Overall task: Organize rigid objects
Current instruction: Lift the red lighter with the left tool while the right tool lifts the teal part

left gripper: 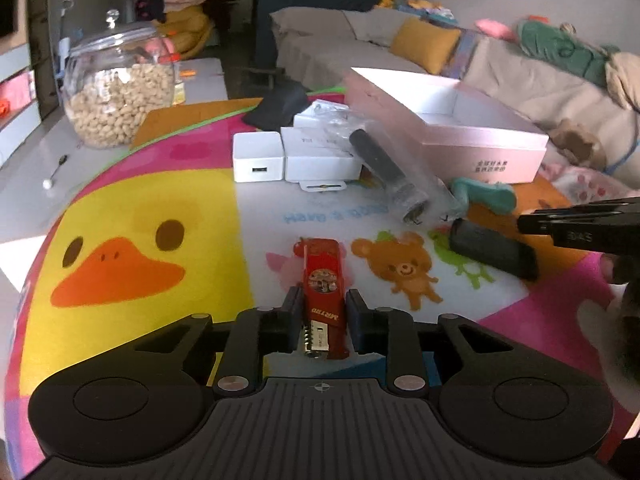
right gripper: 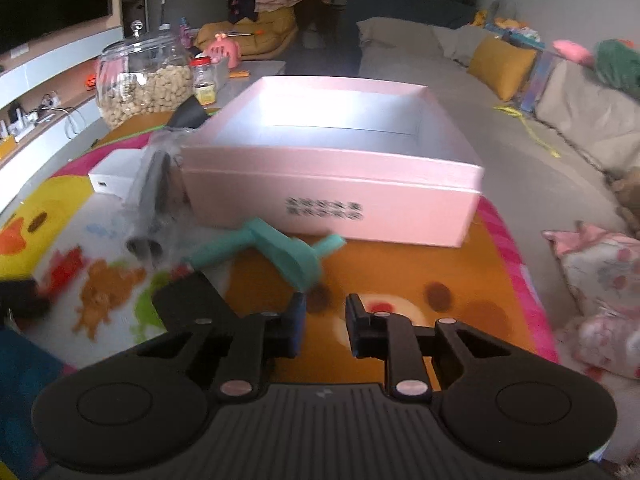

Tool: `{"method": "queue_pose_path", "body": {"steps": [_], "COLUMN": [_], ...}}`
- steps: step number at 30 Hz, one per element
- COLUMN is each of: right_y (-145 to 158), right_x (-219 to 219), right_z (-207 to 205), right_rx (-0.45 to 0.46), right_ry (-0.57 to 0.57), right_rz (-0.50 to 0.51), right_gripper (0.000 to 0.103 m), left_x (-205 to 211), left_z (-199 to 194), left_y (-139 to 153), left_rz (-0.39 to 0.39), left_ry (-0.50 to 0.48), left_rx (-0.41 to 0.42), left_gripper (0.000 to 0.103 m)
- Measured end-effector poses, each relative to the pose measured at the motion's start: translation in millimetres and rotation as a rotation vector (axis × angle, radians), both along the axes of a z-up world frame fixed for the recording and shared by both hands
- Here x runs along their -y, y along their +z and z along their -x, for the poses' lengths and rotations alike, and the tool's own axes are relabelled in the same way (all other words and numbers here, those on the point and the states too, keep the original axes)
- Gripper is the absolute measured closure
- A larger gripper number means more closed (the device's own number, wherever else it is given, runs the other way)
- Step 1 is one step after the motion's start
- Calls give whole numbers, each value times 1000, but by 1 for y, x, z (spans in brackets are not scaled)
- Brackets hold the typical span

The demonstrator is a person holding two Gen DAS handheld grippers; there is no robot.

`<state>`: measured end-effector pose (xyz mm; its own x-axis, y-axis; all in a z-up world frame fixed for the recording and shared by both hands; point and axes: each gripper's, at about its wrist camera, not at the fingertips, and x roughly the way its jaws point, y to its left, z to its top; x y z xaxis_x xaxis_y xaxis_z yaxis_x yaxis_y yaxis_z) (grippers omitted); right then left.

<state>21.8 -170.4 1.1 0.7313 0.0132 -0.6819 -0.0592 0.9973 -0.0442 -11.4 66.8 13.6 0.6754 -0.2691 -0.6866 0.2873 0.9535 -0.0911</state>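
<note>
Two containers are seen on the colourful mat (left gripper: 160,184): a pink box (right gripper: 332,196), open and with nothing seen inside it, and a glass jar (left gripper: 116,92) at the far left, filled with nuts under its lid. A red lighter (left gripper: 323,292) is pinched by the left gripper (left gripper: 323,312); its long axis runs from near to far, the metal end nearest. The right gripper (right gripper: 325,320) is nearly closed with nothing between its jaws; a teal tool (right gripper: 276,252) lies just beyond it, near the box.
</note>
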Motion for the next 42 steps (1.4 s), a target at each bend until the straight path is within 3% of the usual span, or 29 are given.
{"method": "queue_pose_path", "body": {"steps": [2, 4, 5, 7, 15, 19, 21, 24, 29, 37, 40, 42], "right_y": [0, 1, 0, 1, 5, 1, -2, -3, -1, 21, 14, 6], "right_x": [2, 1, -1, -3, -27, -42, -42, -21, 7, -7, -33, -49], "right_z": [8, 11, 11, 10, -46, -58, -47, -20, -3, -14, -33, -44], "right_rx": [3, 0, -3, 0, -56, -54, -41, -4, 57, 49, 1, 1], "right_ry": [21, 51, 59, 59, -108, -83, -39, -12, -94, -166, -209, -219], "right_rz": [8, -2, -7, -21, -161, -105, -25, 18, 141, -168, -173, -105], "right_gripper": [66, 43, 43, 43, 40, 38, 38, 38, 38, 37, 36, 33], "left_x": [8, 18, 22, 23, 21, 21, 17, 11, 9, 15, 14, 12], "left_z": [0, 2, 1, -2, 0, 1, 2, 5, 5, 8, 9, 10], "left_y": [0, -1, -2, -3, -6, -7, -7, -8, -8, -8, -9, -9], "left_rz": [-33, -62, -58, -23, 15, 17, 40, 76, 95, 75, 78, 85], "left_ry": [-62, -114, -124, -115, -29, -27, -22, -11, -7, 25, 29, 32], "left_rx": [-1, -4, -9, -16, 33, 46, 48, 54, 57, 66, 69, 70], "left_gripper": [50, 33, 23, 17, 23, 23, 23, 24, 24, 25, 25, 25]}}
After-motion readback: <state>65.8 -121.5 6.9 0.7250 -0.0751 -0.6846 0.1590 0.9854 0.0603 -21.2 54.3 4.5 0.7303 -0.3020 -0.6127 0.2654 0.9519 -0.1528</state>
